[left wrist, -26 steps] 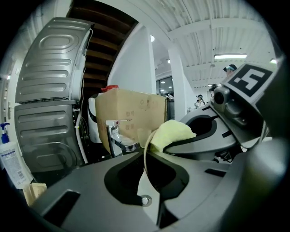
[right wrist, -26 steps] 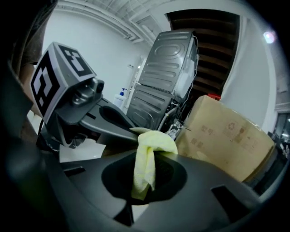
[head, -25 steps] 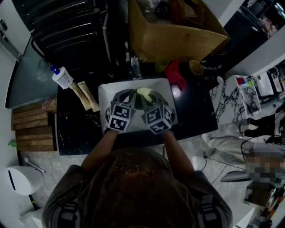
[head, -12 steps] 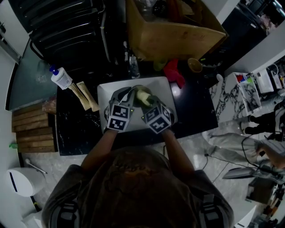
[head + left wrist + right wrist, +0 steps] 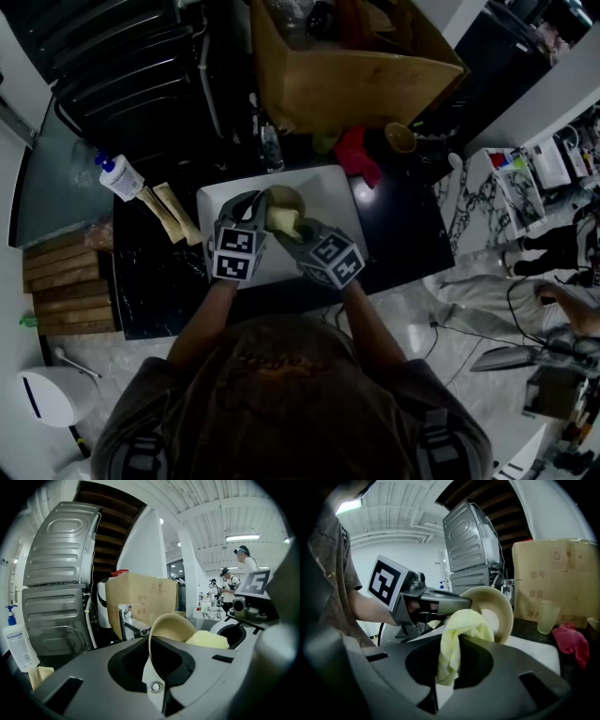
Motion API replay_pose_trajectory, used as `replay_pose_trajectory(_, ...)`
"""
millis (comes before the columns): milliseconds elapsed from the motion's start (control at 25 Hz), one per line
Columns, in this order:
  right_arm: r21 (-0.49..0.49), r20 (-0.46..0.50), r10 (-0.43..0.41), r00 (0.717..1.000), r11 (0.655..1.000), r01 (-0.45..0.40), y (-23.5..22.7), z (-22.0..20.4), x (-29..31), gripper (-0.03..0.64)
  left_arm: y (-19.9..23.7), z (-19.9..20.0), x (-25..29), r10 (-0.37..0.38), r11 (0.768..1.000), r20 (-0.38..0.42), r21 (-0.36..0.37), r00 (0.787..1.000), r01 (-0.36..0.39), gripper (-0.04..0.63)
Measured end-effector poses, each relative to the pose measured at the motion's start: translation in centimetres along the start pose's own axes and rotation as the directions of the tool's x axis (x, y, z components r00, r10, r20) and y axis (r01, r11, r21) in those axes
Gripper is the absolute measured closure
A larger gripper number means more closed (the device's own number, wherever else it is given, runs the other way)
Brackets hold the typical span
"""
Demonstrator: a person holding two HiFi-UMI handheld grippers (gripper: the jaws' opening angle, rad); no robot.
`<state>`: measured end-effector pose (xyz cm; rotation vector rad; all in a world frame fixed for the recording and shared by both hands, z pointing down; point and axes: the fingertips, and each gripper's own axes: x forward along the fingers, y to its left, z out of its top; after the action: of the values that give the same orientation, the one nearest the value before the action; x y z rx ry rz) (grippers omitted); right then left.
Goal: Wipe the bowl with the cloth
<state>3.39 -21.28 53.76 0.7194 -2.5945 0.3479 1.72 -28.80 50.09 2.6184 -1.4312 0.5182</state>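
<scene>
Standing at 12 o'clock beyond the work area, cardboard box (image 5: 356, 66); its contents are too dark to resolve, possibly mixed items. White tray (image 5: 328, 192) is the work surface. Bowl (image 5: 497, 611) is held tilted on edge over it, with the left gripper (image 5: 152, 660) clamped on the rim from 8 o'clock, presenting the cavity. Right gripper (image 5: 443, 677), at 5 o'clock, pinches the yellow cloth (image 5: 461, 630). The wad is pressed into the bowl, which holds nothing else.

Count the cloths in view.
2: a yellow cloth in the right gripper, at the bowl; a red cloth crumpled on the counter. More may be hidden.
</scene>
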Motion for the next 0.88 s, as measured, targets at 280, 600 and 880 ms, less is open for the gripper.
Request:
replay_pose_trajectory(280, 0.045, 0.017, -0.078, 0.997, 0.996, 0.077, -2.3, -1.9, -2.4, 0.598, 2.5, -1.6, -0.3, 0.035, 0.997, -0.035, -0.072, 0.999, -0.038, 0.574)
replay_pose_trajectory(600, 0.271, -0.036, -0.283, 0.958, 0.920, 0.282, -7.3, -6.4, -6.4, 0.598, 5.2, -3.7, -1.5, 0.071, 0.988, -0.075, -0.134, 0.995, -0.081, 0.577)
replay_pose_trajectory(880, 0.296, 0.026, -0.372, 0.928, 0.889, 0.348, -7.8, -5.5, -6.8, 0.598, 4.3, -2.9, -1.9, 0.063, 0.991, -0.027, -0.119, 0.998, -0.066, 0.577)
